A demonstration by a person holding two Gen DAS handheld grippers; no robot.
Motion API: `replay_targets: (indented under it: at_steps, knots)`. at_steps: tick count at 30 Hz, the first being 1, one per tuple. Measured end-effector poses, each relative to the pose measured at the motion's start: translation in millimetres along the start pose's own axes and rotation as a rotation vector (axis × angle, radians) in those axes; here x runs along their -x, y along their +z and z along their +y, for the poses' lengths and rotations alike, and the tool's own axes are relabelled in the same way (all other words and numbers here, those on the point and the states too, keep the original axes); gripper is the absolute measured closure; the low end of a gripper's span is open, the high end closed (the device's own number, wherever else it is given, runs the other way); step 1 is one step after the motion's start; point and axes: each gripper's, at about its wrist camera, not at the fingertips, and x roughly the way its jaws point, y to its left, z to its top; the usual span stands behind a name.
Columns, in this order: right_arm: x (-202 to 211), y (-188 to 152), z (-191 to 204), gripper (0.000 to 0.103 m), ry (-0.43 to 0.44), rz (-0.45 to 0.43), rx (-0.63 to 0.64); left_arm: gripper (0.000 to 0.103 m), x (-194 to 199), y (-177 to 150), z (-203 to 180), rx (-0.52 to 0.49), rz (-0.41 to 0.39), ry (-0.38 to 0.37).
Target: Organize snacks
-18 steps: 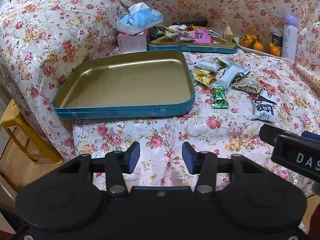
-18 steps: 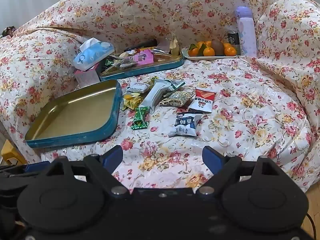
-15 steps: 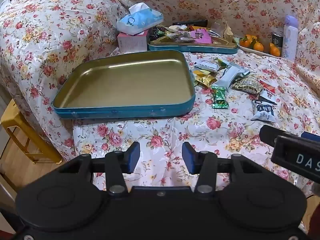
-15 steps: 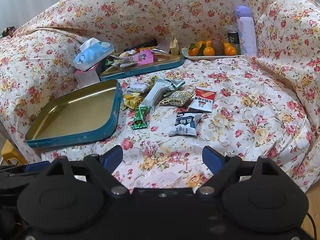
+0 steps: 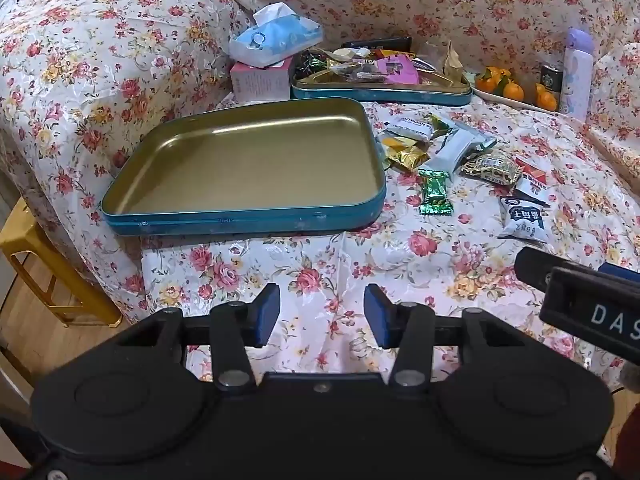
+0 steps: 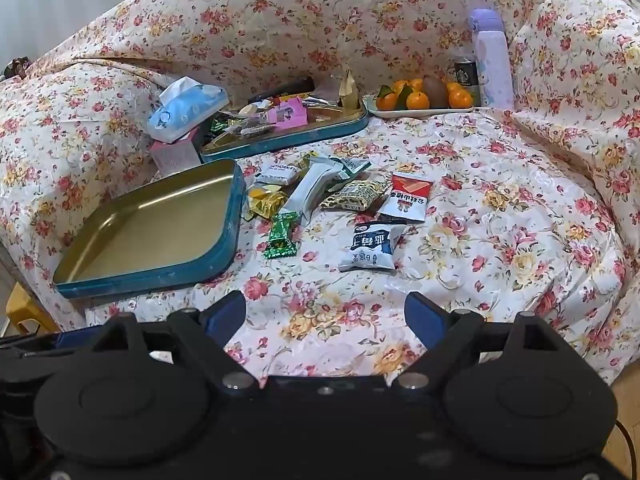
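Left hand-held gripper (image 5: 322,314) partly open, blue pads apart, nothing between them, hovering over the sofa (image 5: 400,268) front edge. Right hand-held gripper (image 6: 325,318) spread to its widest, also empty, touching nothing.

Floral cover on the sofa, glossy and wrinkled like thin plastic. Empty tin tray (image 5: 244,220) at the left of the seat: shallow, rectangular with rounded corners, gold metal inside, teal outside. Loose snacks (image 6: 320,196) lying just beside its right edge, on the cover: green foil candy (image 6: 282,236), gold foil pieces (image 6: 266,200), long white bar (image 6: 310,192), white pouch with blue print (image 6: 370,246), red and white pouch (image 6: 408,196). Second teal tray (image 6: 288,136) behind, filled with mixed wrappers. Soft blue tissue pack (image 5: 276,36) on a pink box (image 5: 260,80). Plate of round oranges (image 6: 420,100), lilac bottle (image 6: 492,60) and dark can (image 6: 466,74) at the back right.

Compared with half a second before: same opening on both sides, same view, no snack moved.
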Motion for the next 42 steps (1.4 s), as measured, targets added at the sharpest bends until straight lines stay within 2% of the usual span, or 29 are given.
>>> replay_targets:
  at_steps: [42]
  knots:
    - [-1.6, 1.7, -1.1, 0.012, 0.027, 0.002, -0.017, 0.049, 1.2, -0.2, -0.1, 0.003, -0.002, -0.006]
